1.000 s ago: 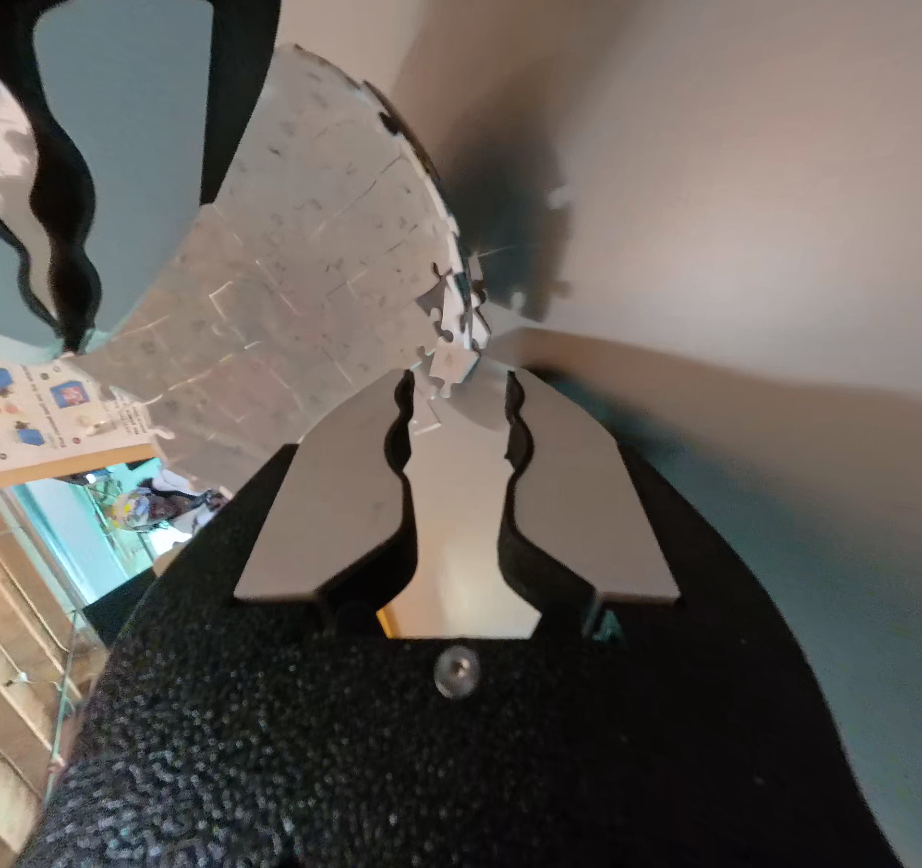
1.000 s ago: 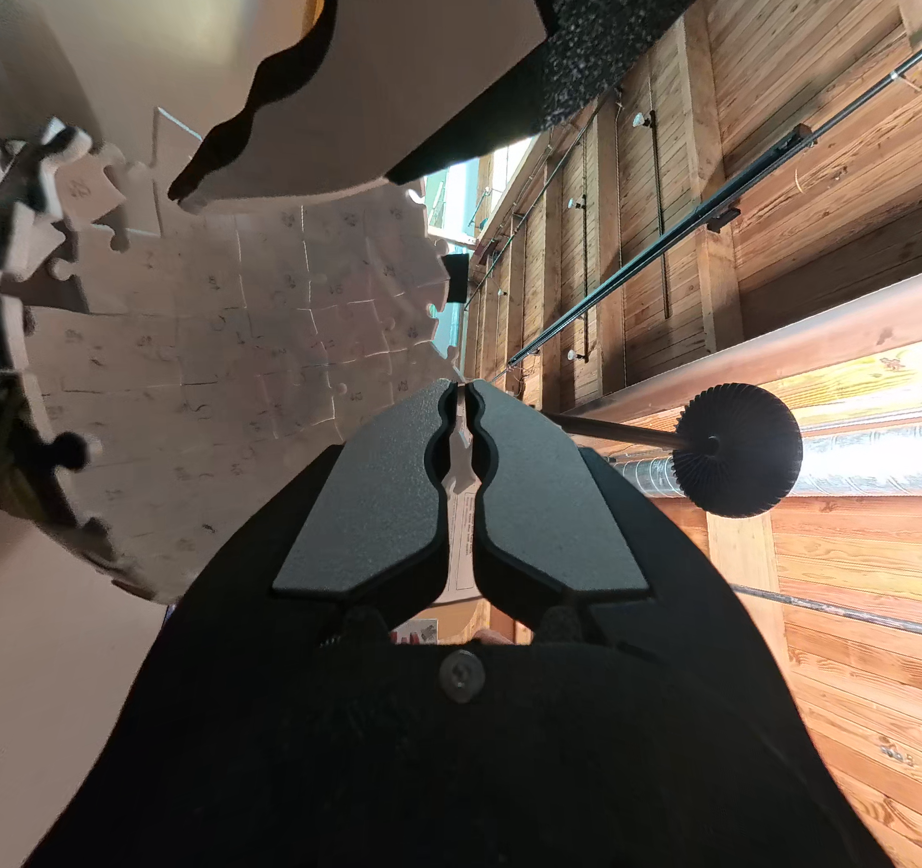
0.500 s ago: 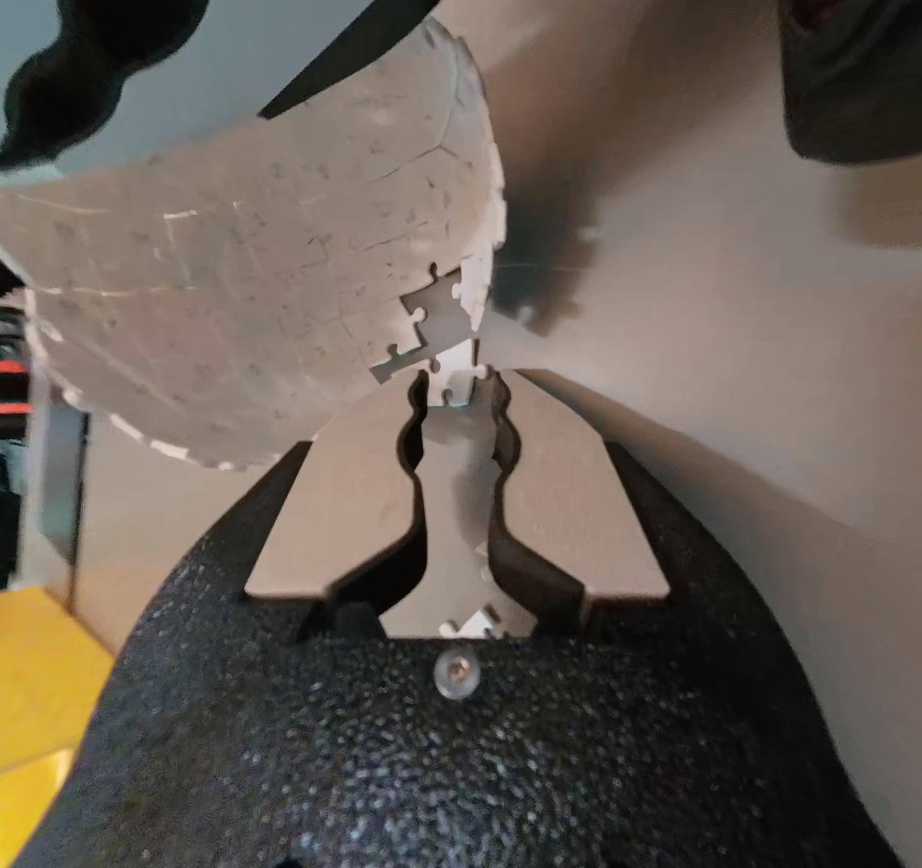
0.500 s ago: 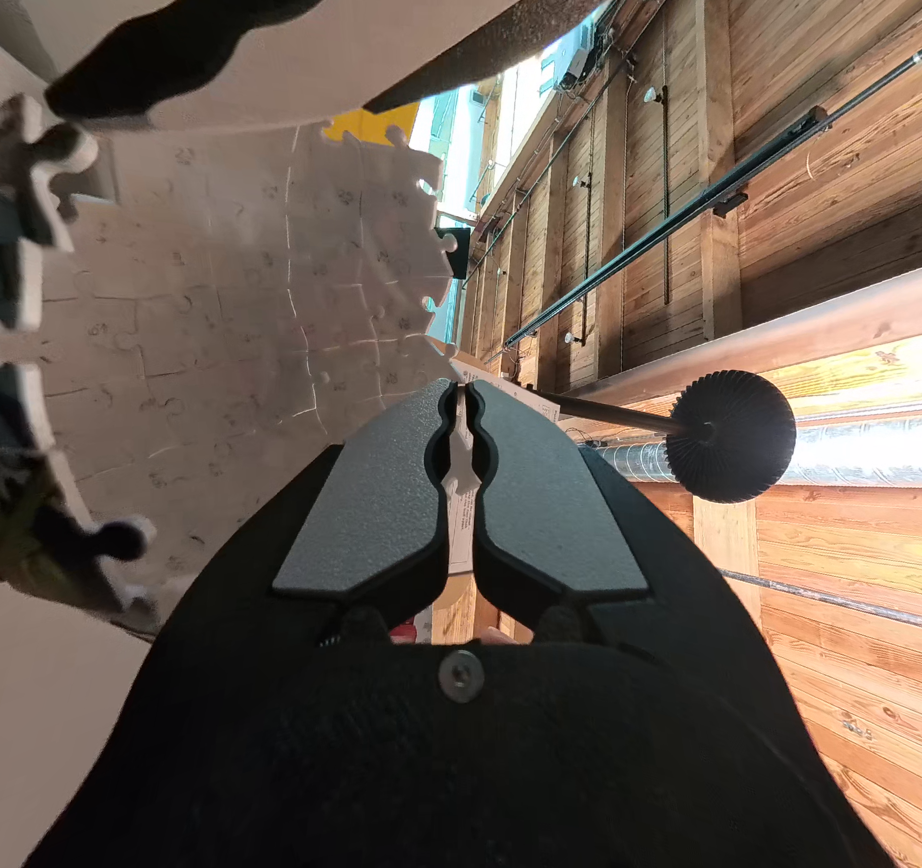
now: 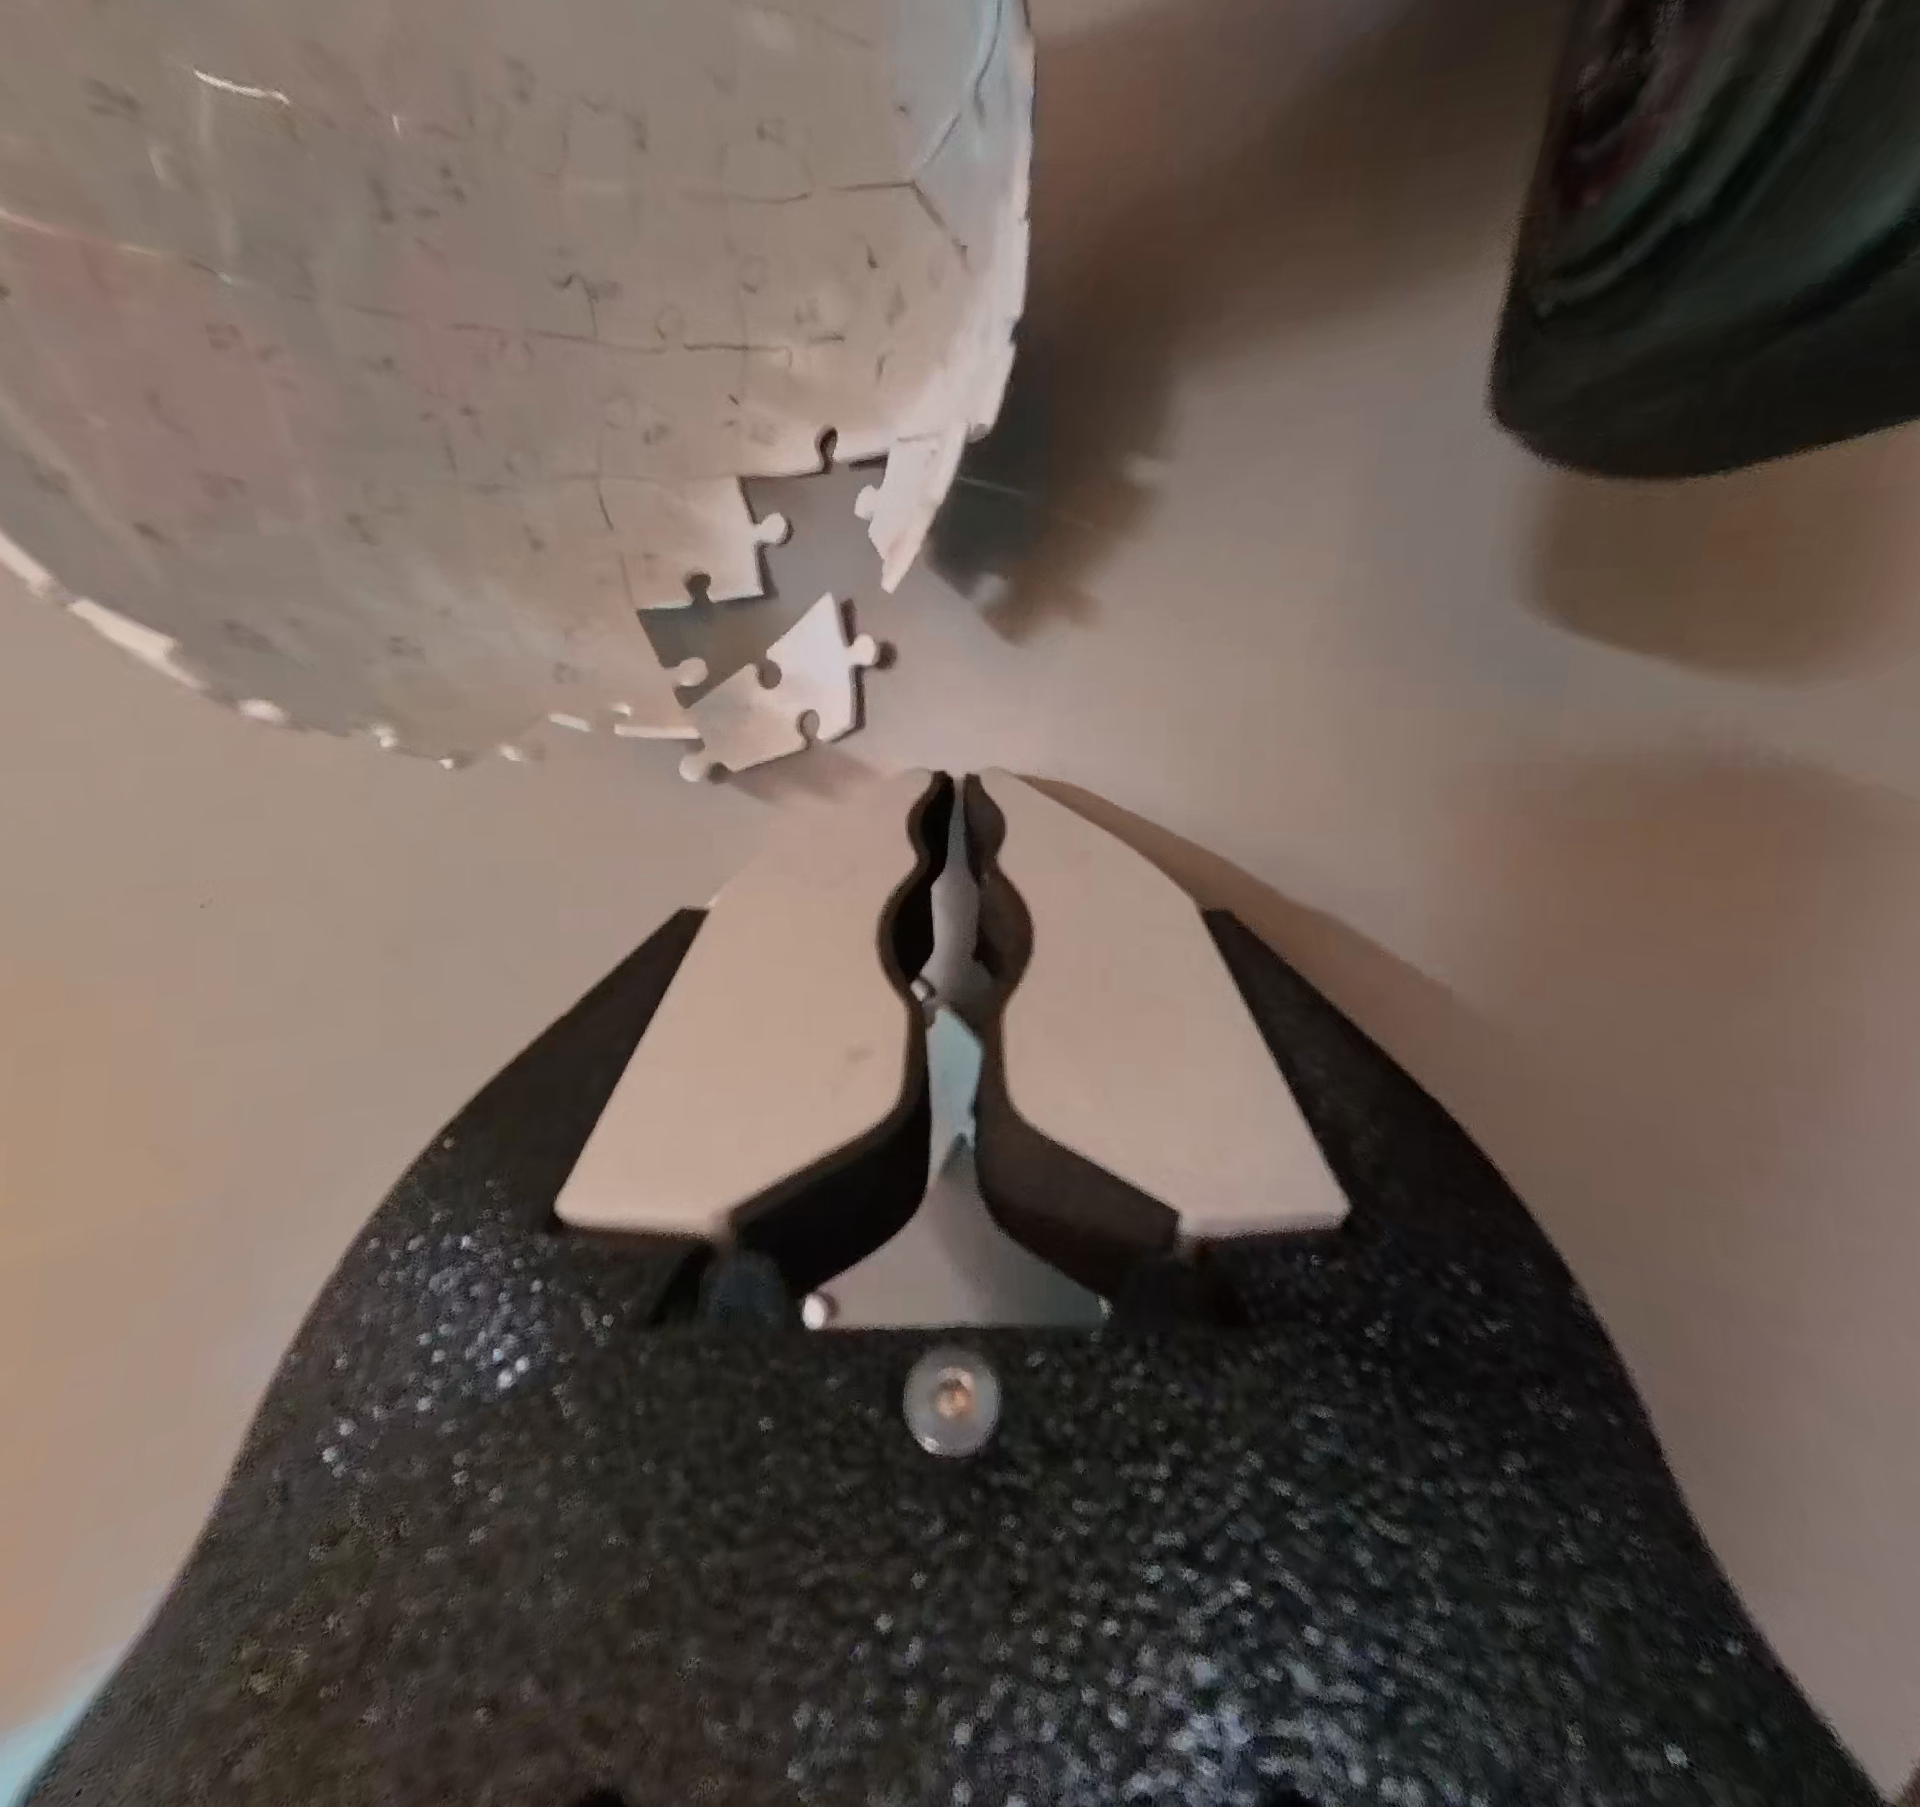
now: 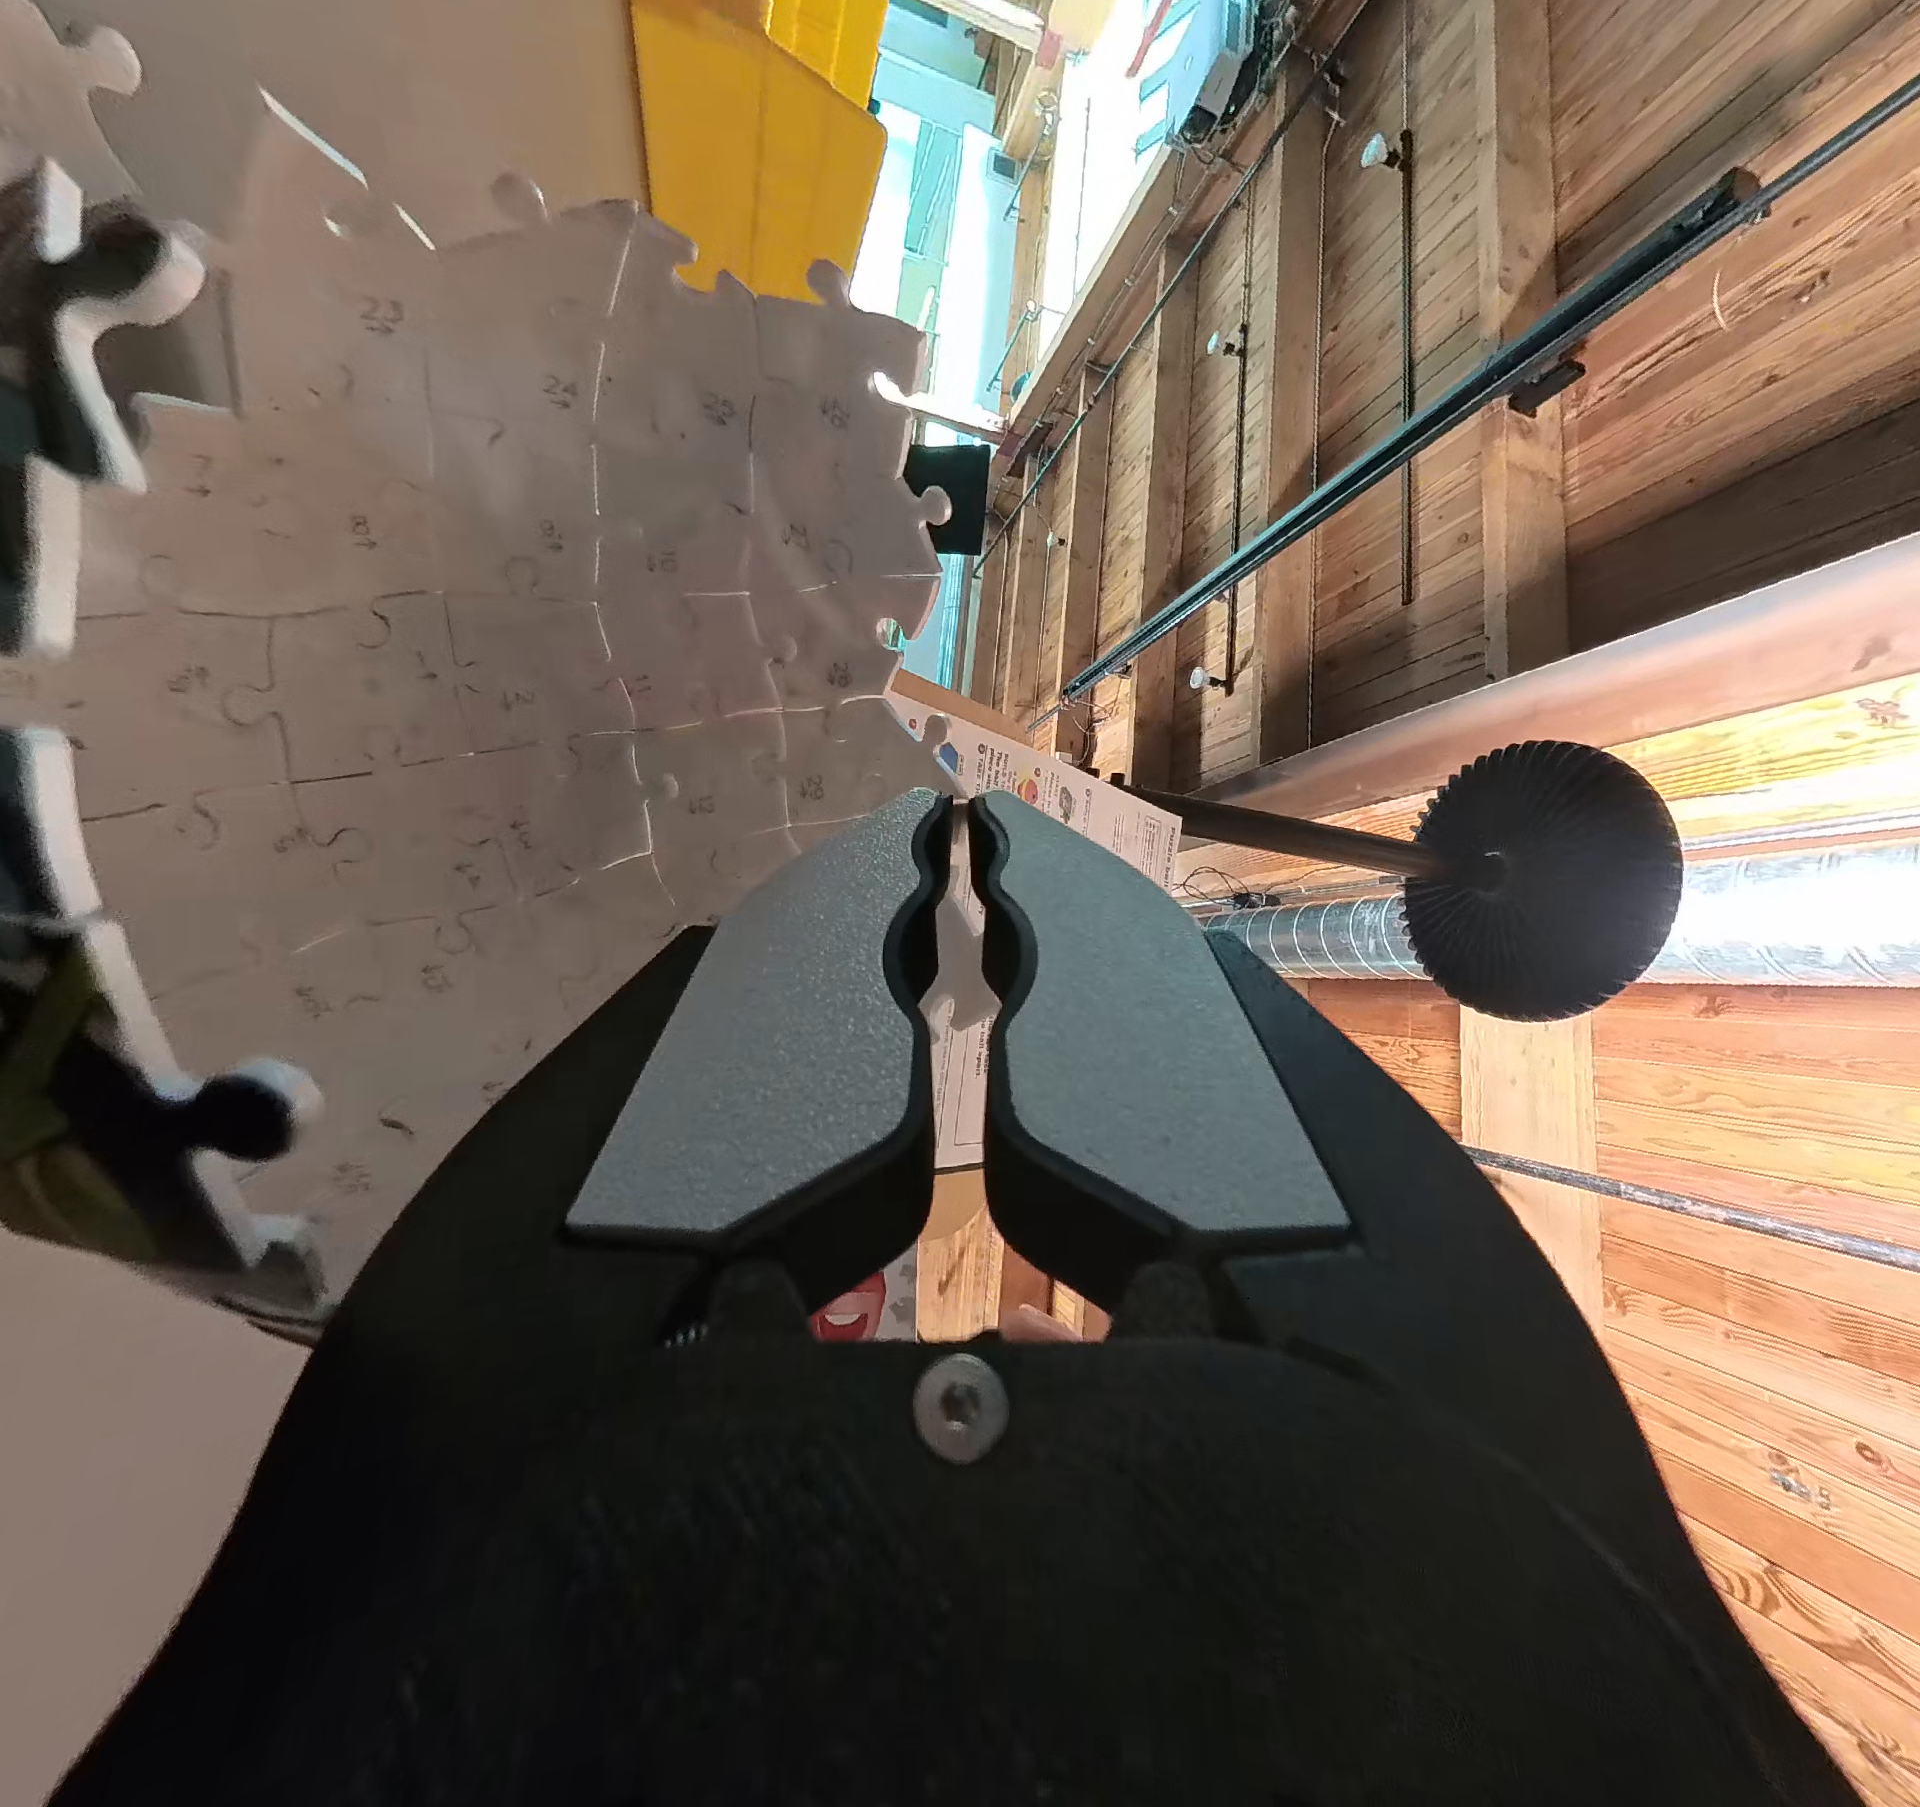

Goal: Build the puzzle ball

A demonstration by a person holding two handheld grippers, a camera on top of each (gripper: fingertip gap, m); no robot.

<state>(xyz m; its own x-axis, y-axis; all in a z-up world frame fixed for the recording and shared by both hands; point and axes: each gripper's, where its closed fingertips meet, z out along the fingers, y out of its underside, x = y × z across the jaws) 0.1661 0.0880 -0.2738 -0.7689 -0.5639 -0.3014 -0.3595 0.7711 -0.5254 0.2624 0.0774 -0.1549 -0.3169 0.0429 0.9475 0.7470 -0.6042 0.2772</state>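
The partly built puzzle ball (image 5: 447,303) is a curved white shell seen from its inner side, at the upper left of the left wrist view. It has a piece-shaped gap (image 5: 821,531) near its lower right edge. One white piece (image 5: 790,697) hangs askew at the rim just below the gap. My left gripper (image 5: 956,789) is shut, its tips just below and right of that piece, apart from it. In the right wrist view the shell (image 6: 436,635) fills the left side. My right gripper (image 6: 958,807) is shut on the shell's edge; a white tab shows between its jaws.
A beige tabletop (image 5: 1403,718) lies behind the shell. A dark rounded object (image 5: 1714,199) sits at the upper right. The right wrist view shows a yellow box (image 6: 758,95), a printed leaflet (image 6: 1049,801), wooden planks (image 6: 1558,251) and a black ribbed disc on a rod (image 6: 1543,879). One gripper's finger ends stand about 15 cm off the other's.
My left gripper has gone from open to shut and drawn back from the shell's rim. The shell has turned and swung left in the left view. The left gripper's finger has left the right view.
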